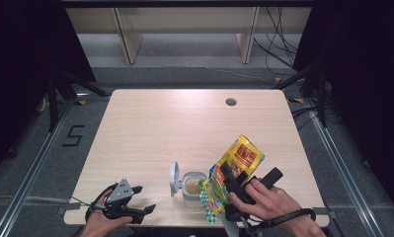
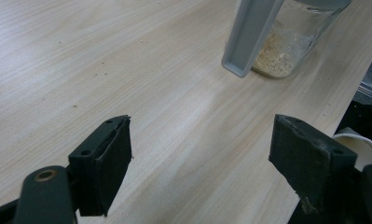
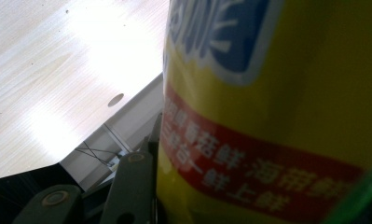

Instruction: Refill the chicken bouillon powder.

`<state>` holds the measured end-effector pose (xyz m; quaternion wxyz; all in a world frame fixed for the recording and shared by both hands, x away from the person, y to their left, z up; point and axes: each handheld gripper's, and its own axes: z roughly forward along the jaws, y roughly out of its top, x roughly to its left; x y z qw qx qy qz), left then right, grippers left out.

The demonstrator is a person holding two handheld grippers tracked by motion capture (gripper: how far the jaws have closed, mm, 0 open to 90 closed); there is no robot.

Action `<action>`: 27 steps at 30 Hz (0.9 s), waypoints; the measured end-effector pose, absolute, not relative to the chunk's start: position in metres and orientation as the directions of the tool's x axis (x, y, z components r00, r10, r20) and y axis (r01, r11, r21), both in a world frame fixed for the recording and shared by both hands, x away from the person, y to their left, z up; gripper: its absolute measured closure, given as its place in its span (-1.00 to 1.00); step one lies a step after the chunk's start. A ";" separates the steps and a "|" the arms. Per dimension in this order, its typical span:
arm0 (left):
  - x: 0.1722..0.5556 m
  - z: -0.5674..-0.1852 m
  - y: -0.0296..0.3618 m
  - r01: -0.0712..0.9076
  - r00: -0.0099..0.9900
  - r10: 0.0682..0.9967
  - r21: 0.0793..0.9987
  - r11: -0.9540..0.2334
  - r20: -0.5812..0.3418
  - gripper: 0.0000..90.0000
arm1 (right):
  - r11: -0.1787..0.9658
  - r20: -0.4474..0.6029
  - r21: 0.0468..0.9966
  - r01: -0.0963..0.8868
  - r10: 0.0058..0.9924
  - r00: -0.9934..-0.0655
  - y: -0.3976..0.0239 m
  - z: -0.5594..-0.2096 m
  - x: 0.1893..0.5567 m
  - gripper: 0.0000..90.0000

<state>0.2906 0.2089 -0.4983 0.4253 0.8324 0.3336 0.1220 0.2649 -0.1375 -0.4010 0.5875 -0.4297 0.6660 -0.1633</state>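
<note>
A yellow snack bag [image 1: 240,157] with red and blue print is held tilted at the table's front right, and my right gripper [image 1: 233,178] is shut on its middle. Its green-checked end [image 1: 209,202] hangs low beside a clear jar [image 1: 192,187]. The jar holds beige granules, and its grey flip lid [image 1: 174,178] stands open on the left. In the right gripper view the bag [image 3: 267,116] presses against one black finger [image 3: 130,186]. My left gripper [image 1: 144,198] rests open near the front left edge. Its jaws [image 2: 202,128] point toward the jar [image 2: 286,46] over bare wood, with the lid [image 2: 249,37] in front.
The light wooden table [image 1: 184,123] has a round cable hole [image 1: 231,102] at the back right. Its front edge runs just below both hands. A white round object [image 2: 358,144] lies beyond the table edge in the left gripper view. Dark stands and cables flank the table.
</note>
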 end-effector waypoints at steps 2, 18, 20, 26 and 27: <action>0.290 -0.498 0.208 0.453 0.747 0.659 0.791 -0.411 -0.086 -0.55 | 0.577 -0.642 -0.722 -0.381 -0.764 0.060 -0.138 -0.401 0.265 0.41; 0.289 -0.499 0.207 0.458 0.743 0.661 0.801 -0.386 -0.106 -0.55 | 0.591 -0.653 -0.715 -0.373 -0.755 0.054 -0.140 -0.399 0.264 0.41; 0.289 -0.499 0.207 0.459 0.742 0.662 0.801 -0.385 -0.107 -0.55 | 0.584 -0.648 -0.719 -0.377 -0.760 0.060 -0.139 -0.399 0.264 0.41; 0.289 -0.498 0.207 0.459 0.745 0.659 0.797 -0.392 -0.106 -0.55 | 0.586 -0.651 -0.716 -0.378 -0.757 0.058 -0.139 -0.399 0.260 0.41; 0.289 -0.498 0.207 0.459 0.745 0.658 0.797 -0.392 -0.105 -0.55 | 0.586 -0.650 -0.716 -0.379 -0.757 0.058 -0.138 -0.399 0.260 0.41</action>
